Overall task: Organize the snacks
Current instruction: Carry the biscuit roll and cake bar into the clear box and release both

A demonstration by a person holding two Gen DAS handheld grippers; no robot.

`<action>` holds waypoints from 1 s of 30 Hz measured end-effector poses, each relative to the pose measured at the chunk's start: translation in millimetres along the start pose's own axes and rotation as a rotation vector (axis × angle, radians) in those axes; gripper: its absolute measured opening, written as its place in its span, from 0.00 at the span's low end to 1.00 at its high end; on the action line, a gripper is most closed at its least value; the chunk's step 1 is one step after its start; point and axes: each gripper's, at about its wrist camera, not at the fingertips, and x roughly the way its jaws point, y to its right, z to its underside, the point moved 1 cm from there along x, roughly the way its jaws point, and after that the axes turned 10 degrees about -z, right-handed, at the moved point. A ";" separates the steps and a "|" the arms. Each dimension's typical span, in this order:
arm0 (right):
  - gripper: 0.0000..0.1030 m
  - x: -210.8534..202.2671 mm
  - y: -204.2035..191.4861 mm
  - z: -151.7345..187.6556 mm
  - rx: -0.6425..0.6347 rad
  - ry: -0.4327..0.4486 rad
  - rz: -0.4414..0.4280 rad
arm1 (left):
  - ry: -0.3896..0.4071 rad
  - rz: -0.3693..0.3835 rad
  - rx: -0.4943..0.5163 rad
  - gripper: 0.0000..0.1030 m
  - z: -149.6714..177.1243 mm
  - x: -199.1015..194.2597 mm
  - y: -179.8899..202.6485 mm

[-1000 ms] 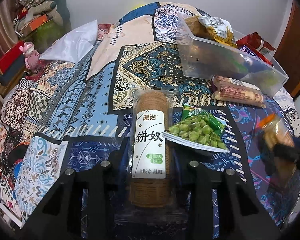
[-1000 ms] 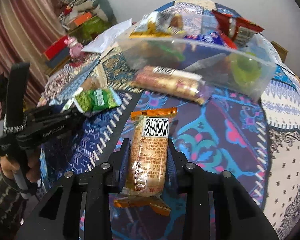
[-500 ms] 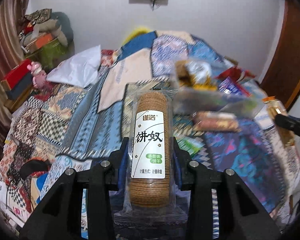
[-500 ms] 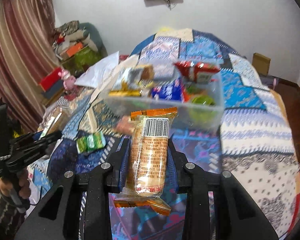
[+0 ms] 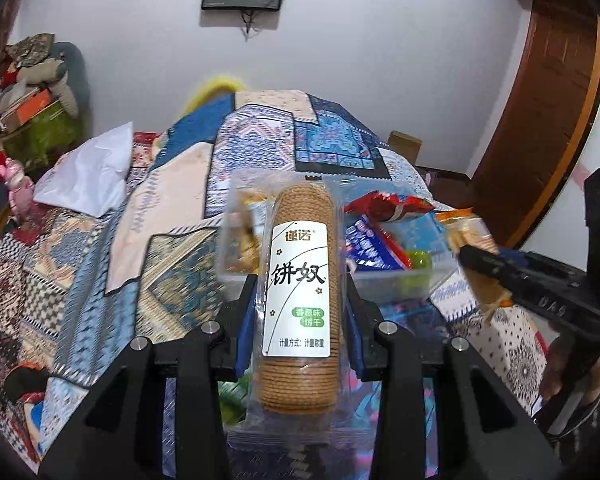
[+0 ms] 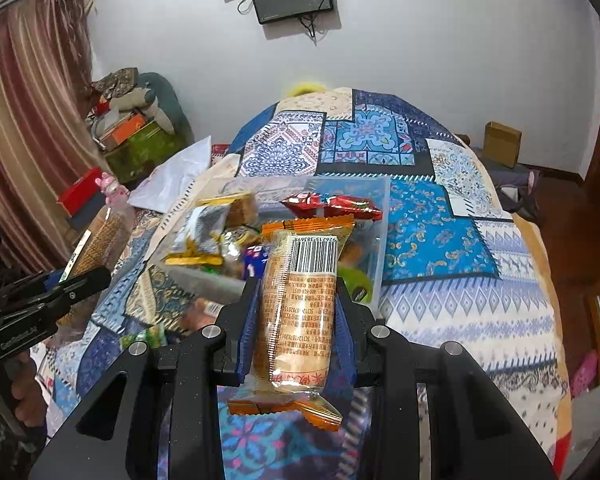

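Two snacks ride in mid-air over a patchwork bedspread [image 5: 100,264]. The left gripper [image 5: 298,308] pinches a biscuit roll [image 5: 298,300] at its mid-length, label up; the right gripper [image 6: 296,320] pinches an orange cracker pack [image 6: 300,304] the same way, barcode up. Ahead of both, at 12 o'clock, sits the clear bin [image 6: 380,236], already part filled with a red packet [image 6: 332,204], a yellow-ended wrapper [image 6: 204,236] and a blue packet [image 5: 374,246].

Both packs look light and stiff along their length, but the contents are probably brittle and the film slick, so a broadside hold at mid-length, with modest squeeze, seems the safe one; a grip on the crimped ends would likely slip or tear.

The bin's near wall is masked by each held pack, so free space inside is hard to judge. Its lower contents blur together. More snacks lie on the bedspread at 8 o'clock in the right view, a green packet [image 6: 150,336] among them, partly cut off by the gripper frame.
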 end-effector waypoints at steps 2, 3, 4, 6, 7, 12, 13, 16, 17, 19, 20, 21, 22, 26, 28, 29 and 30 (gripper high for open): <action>0.30 8.6 5.0 -4.0 0.002 -0.009 0.000 | -0.005 -0.002 0.016 0.37 -8.0 12.1 10.9; 0.30 14.9 8.0 -6.7 0.005 -0.014 0.001 | -0.010 0.001 0.020 0.37 -11.2 17.5 14.7; 0.30 18.7 10.4 -8.8 0.007 -0.016 -0.001 | -0.016 0.006 0.021 0.37 -14.0 22.4 17.6; 0.30 28.9 15.8 -13.2 0.009 -0.024 0.001 | -0.033 0.024 0.020 0.37 -21.9 36.0 24.3; 0.30 35.0 18.4 -15.6 0.010 -0.028 0.003 | -0.039 0.027 0.018 0.37 -24.7 41.7 26.5; 0.29 56.6 29.8 -26.3 0.015 -0.037 0.007 | -0.065 0.019 0.038 0.37 -37.5 75.9 41.1; 0.29 60.8 32.0 -28.6 0.015 -0.038 0.009 | -0.074 0.017 0.038 0.37 -39.7 83.8 43.5; 0.29 70.1 37.7 -34.9 0.016 -0.036 0.020 | -0.089 0.015 0.048 0.37 -46.3 103.5 49.0; 0.29 73.0 40.3 -36.3 0.019 -0.036 0.023 | -0.092 0.010 0.056 0.37 -48.3 110.8 52.2; 0.29 79.5 46.0 -37.3 0.028 -0.046 0.018 | -0.097 0.008 0.062 0.37 -49.4 120.6 56.4; 0.29 81.7 47.6 -36.8 0.030 -0.050 0.013 | -0.103 0.011 0.063 0.37 -50.2 125.5 57.9; 0.29 83.9 48.6 -36.5 0.029 -0.055 0.012 | -0.108 0.013 0.064 0.37 -50.2 130.0 59.3; 0.29 85.5 48.2 -34.7 0.023 -0.062 0.013 | -0.114 0.014 0.065 0.37 -50.1 134.4 61.3; 0.29 85.9 46.1 -29.7 -0.004 -0.077 0.028 | -0.089 -0.014 0.084 0.37 -50.2 135.6 68.3; 0.30 83.3 42.9 -28.0 -0.021 -0.089 0.041 | -0.079 -0.006 0.094 0.39 -51.9 129.6 69.1; 0.31 80.6 40.6 -27.1 -0.028 -0.090 0.048 | -0.074 -0.002 0.094 0.41 -52.9 126.3 68.1; 0.35 78.5 40.1 -27.1 -0.032 -0.089 0.052 | -0.065 0.011 0.087 0.42 -54.4 118.9 66.0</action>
